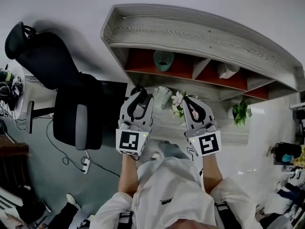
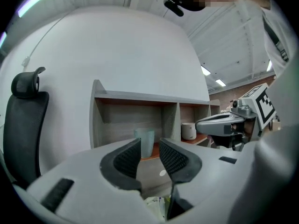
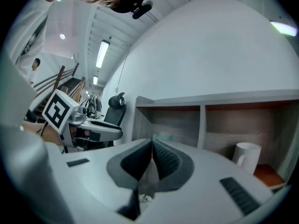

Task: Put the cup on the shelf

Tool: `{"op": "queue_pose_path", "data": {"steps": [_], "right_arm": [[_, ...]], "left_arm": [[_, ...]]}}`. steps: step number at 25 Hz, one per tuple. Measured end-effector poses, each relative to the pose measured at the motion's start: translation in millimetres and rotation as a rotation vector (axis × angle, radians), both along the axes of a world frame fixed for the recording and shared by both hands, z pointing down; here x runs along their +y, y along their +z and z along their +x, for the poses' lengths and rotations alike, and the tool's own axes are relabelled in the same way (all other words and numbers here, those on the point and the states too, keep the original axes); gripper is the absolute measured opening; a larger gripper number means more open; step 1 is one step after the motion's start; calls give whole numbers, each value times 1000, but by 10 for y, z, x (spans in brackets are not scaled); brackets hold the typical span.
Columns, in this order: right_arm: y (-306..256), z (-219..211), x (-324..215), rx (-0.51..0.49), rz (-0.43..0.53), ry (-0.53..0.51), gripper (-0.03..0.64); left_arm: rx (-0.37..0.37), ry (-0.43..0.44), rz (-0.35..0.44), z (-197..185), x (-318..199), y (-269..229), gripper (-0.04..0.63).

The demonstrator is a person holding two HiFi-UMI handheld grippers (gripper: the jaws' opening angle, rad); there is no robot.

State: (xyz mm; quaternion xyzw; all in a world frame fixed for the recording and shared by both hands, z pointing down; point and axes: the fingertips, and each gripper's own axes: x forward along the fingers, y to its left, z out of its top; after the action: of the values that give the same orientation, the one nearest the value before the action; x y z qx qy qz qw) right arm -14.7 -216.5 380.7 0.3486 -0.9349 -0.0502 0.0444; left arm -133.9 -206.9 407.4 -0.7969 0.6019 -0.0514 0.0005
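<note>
The cup (image 1: 163, 60) stands upright in the left compartment of the shelf (image 1: 200, 30), in the upper middle of the head view, on the reddish board. A white mug (image 1: 228, 69) sits in the next compartment to its right, past a divider.

Both grippers are held side by side below the shelf, in the centre of the frame, apart from the cup. The left gripper (image 1: 139, 92) has its jaws a narrow gap apart with nothing between them. In the left gripper view the cup (image 2: 145, 141) shows through that gap, farther back on the shelf. The right gripper (image 1: 187, 100) has its jaws closed tip to tip and holds nothing, which the right gripper view shows at centre (image 3: 152, 148).

A black office chair (image 1: 71, 99) fills the left of the head view. A small green plant (image 1: 240, 111) stands at the right.
</note>
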Motion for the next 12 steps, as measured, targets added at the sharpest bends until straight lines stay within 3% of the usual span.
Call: {"op": "queue_pose_path", "data": {"steps": [5, 12], "right_arm": [[-39, 3, 204, 0, 1, 1, 31], [39, 52, 431, 6, -17, 14, 31]], "left_arm": [[29, 7, 20, 17, 252, -102, 65], [35, 29, 14, 121, 520, -103, 35]]}}
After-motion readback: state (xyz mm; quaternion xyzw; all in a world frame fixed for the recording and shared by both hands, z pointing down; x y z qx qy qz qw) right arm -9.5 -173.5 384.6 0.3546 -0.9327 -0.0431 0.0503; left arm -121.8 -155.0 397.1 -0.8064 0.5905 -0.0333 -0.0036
